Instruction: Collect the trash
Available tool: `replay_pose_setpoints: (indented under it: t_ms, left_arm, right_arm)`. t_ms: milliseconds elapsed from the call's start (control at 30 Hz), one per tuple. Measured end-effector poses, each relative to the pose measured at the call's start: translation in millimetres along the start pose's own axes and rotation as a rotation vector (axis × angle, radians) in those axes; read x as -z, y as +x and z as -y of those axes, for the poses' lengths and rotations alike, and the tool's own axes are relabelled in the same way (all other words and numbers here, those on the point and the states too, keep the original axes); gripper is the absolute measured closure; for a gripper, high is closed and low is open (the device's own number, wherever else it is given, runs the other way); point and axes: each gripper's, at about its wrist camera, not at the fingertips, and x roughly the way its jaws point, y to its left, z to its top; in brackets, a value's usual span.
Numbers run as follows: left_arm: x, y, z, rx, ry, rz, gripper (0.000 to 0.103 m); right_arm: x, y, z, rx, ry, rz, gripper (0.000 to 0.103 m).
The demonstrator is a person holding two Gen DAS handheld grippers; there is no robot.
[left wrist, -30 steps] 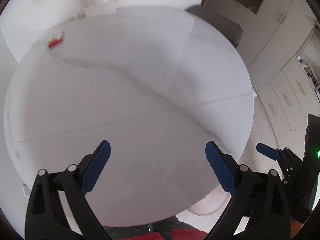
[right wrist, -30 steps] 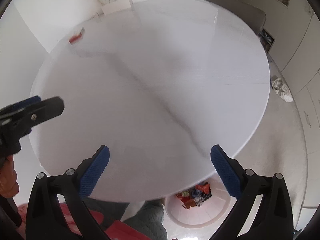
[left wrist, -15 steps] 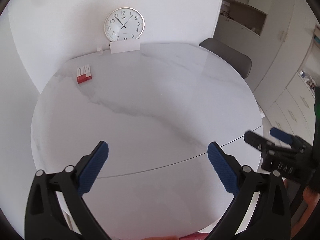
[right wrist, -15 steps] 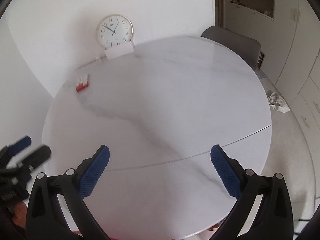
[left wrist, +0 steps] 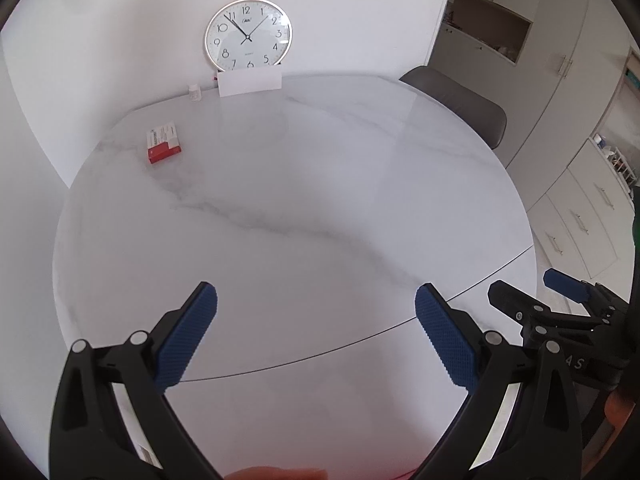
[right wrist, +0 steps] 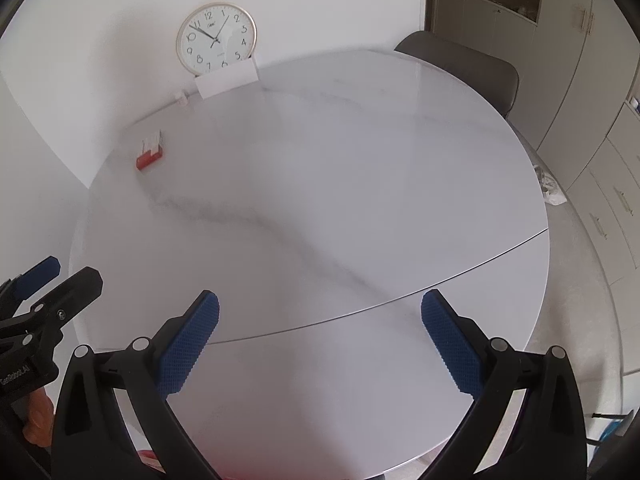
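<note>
- Left gripper (left wrist: 316, 336) gapes wide, holding nothing, over the table (left wrist: 320, 200).
- Right gripper (right wrist: 320, 340) likewise.
- Red box (left wrist: 163, 147) lies far off, near the clock (left wrist: 248, 35).

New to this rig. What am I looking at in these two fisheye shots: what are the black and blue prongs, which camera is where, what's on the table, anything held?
There is no robot arm here. A person holds a handheld two-finger gripper in each hand, and each gripper carries a fisheye camera that looks forward along its fingers.

In the left wrist view, the black prongs with blue pads at the bottom are the left gripper; the right gripper shows at the right edge. In the right wrist view the prongs are the right gripper.

Both stand wide open and hold nothing.

Both cameras look over a round white marble table. On its far left lies a small red and white box. At the far edge a white card stands in front of a wall clock, with a small white bottle beside it. A grey chair stands behind the table.
</note>
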Motion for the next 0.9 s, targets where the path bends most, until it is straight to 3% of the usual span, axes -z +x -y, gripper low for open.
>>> replay_pose_setpoints:
  t_ms: [233,900]
  left_arm:
    - [17.4,9.9,15.7,0.013,-0.037,-0.054,0.008]
    - [13.4,14.4,61.4,-0.014,-0.014,-0.042,0.008]
  right_arm:
    - [4.5,5.6,9.4,0.001,-0.044,-0.024,0.003]
    - [7.5,3.4,58.4,-0.014,-0.023,-0.028,0.003]
